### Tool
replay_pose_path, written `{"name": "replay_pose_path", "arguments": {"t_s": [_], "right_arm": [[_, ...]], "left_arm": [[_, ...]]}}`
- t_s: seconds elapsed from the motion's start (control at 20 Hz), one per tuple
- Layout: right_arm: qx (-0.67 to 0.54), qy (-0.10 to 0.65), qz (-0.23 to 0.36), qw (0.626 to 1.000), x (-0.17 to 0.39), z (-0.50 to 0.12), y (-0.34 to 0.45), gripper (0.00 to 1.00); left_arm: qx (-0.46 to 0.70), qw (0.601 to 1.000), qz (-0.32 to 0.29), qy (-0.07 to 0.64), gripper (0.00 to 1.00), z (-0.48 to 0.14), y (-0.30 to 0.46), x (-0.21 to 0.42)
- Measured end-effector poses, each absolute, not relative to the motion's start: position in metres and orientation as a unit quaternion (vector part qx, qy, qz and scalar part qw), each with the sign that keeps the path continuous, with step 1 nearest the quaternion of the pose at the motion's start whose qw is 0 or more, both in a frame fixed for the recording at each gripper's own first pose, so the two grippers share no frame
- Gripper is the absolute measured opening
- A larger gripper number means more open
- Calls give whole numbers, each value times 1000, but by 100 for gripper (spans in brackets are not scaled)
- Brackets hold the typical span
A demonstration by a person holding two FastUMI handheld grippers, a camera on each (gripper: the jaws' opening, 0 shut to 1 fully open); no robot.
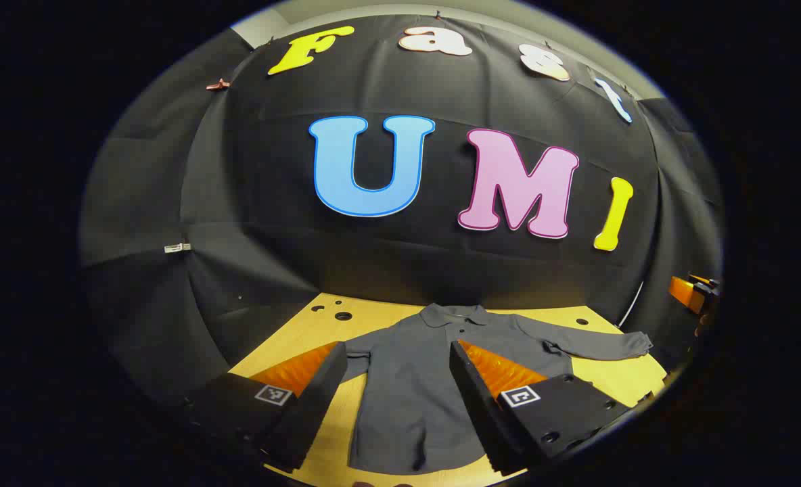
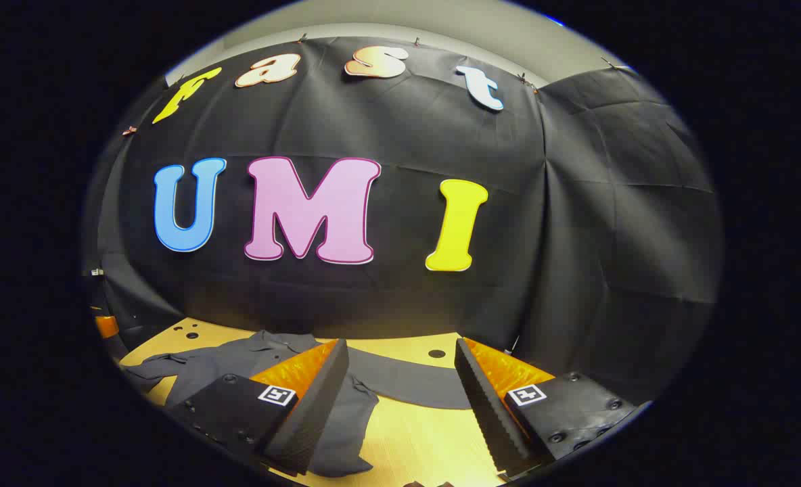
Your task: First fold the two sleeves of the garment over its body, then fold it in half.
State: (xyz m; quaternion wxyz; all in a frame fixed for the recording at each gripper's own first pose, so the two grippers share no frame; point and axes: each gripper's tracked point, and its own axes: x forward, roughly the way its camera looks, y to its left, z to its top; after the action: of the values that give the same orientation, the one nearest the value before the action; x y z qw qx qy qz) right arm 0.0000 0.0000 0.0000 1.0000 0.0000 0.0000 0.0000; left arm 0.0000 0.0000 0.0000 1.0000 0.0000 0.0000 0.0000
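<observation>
A dark grey long-sleeved shirt (image 1: 407, 392) lies flat on the wooden table (image 1: 617, 375), collar toward the booth's wall. Its right sleeve (image 1: 590, 343) stretches out sideways; the other sleeve runs behind the left finger. My left gripper (image 1: 397, 379) hovers open above the shirt's body, with nothing between its fingers. In the right gripper view the same shirt (image 2: 238, 365) lies at the left, and one sleeve (image 2: 407, 382) crosses the table between the fingers. My right gripper (image 2: 400, 392) is open above that sleeve and holds nothing.
The table (image 2: 414, 439) has a few round holes (image 1: 343, 316) near its far edge. Black cloth walls close it off at the back and sides. An orange and black device (image 1: 691, 292) sits at the far right edge of the left gripper view.
</observation>
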Motion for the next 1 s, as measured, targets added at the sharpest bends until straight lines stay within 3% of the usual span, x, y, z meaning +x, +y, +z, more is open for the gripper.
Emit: {"name": "replay_pose_path", "arguments": {"t_s": [1.0], "right_arm": [[-1,41,31,999,53,-37,-13,98]], "left_arm": [[7,999,47,18,96,-24,-9,5]]}}
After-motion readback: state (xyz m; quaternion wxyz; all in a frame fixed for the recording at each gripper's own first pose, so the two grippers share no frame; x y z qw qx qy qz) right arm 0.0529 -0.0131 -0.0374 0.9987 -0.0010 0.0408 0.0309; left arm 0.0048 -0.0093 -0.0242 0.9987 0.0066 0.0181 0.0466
